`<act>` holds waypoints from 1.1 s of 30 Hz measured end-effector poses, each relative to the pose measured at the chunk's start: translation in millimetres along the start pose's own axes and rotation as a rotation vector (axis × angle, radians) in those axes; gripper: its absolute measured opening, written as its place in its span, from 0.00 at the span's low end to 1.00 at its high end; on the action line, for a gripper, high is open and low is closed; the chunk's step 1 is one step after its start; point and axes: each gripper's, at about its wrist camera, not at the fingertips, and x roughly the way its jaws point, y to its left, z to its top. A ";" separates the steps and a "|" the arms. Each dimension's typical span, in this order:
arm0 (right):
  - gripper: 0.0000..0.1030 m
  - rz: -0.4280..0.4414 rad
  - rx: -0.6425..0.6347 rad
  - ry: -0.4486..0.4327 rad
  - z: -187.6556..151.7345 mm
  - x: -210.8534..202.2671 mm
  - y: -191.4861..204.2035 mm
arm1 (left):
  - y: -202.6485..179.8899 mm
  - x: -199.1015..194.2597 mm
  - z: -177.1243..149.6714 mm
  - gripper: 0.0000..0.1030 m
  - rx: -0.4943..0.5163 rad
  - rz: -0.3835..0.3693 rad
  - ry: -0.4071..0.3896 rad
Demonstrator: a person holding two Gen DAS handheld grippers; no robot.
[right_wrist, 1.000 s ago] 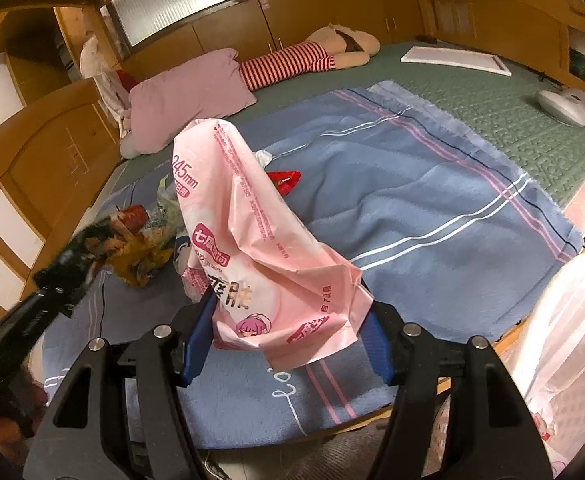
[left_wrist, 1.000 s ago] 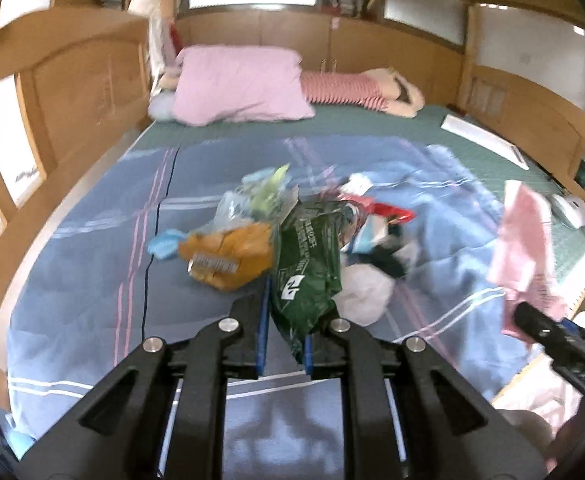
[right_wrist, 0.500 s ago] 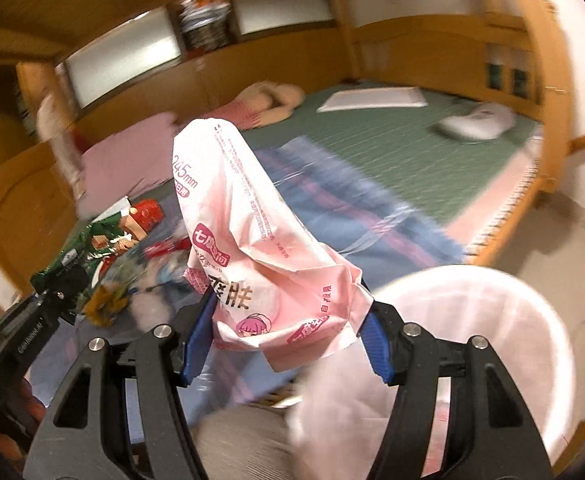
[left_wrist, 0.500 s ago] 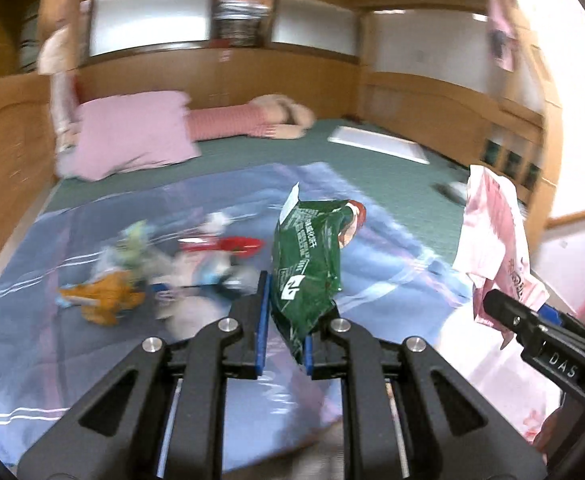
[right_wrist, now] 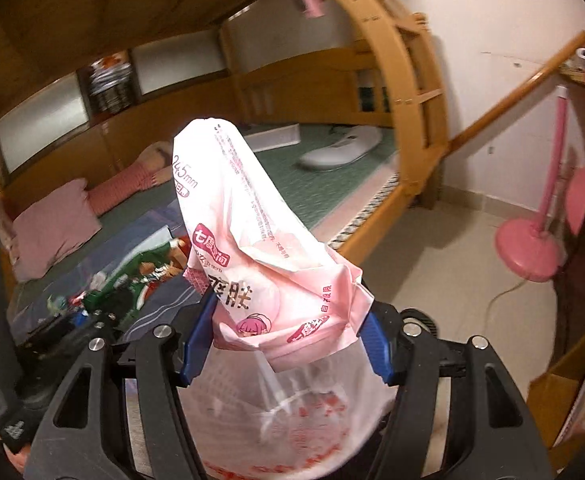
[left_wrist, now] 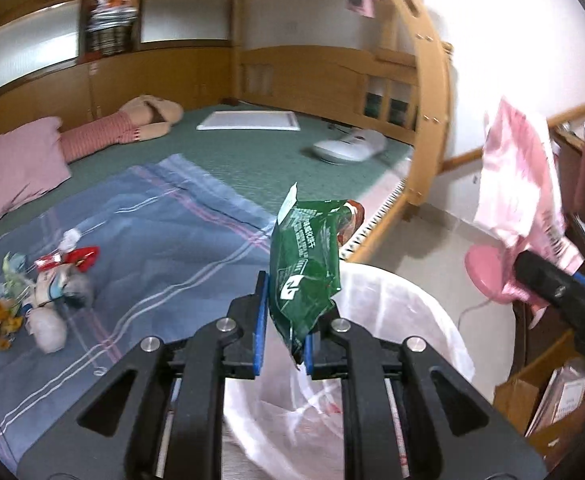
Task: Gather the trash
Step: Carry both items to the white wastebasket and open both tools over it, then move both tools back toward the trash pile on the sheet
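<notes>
My left gripper point(left_wrist: 283, 346) is shut on a crumpled green snack bag point(left_wrist: 307, 264) that stands up between its blue pads, over the near rim of a white-lined trash bin point(left_wrist: 412, 320). My right gripper point(right_wrist: 284, 340) is shut on a pink plastic package point(right_wrist: 252, 248), held above the same white bin liner point(right_wrist: 292, 412). The pink package point(left_wrist: 520, 188) also shows at the right of the left wrist view, and the green bag point(right_wrist: 140, 276) at the left of the right wrist view. More trash point(left_wrist: 40, 296) lies in a pile on the blue blanket point(left_wrist: 152, 240).
The bin stands on the tiled floor beside the wooden bed frame point(left_wrist: 424, 120). A pink fan stand point(right_wrist: 532, 244) with a cord is on the floor to the right. Cardboard boxes point(left_wrist: 540, 400) sit at the far right. A pink pillow point(left_wrist: 12, 168), a white board point(left_wrist: 248, 120) and a white device point(left_wrist: 348, 148) lie on the bed.
Both grippers have swung right, away from the trash pile on the bed, to above the white bin. The green bag and the pink package stay gripped.
</notes>
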 end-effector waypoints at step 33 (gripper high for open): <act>0.80 0.024 -0.016 0.214 -20.2 46.7 0.8 | 17.9 -23.2 -7.2 0.68 -0.005 0.149 -0.019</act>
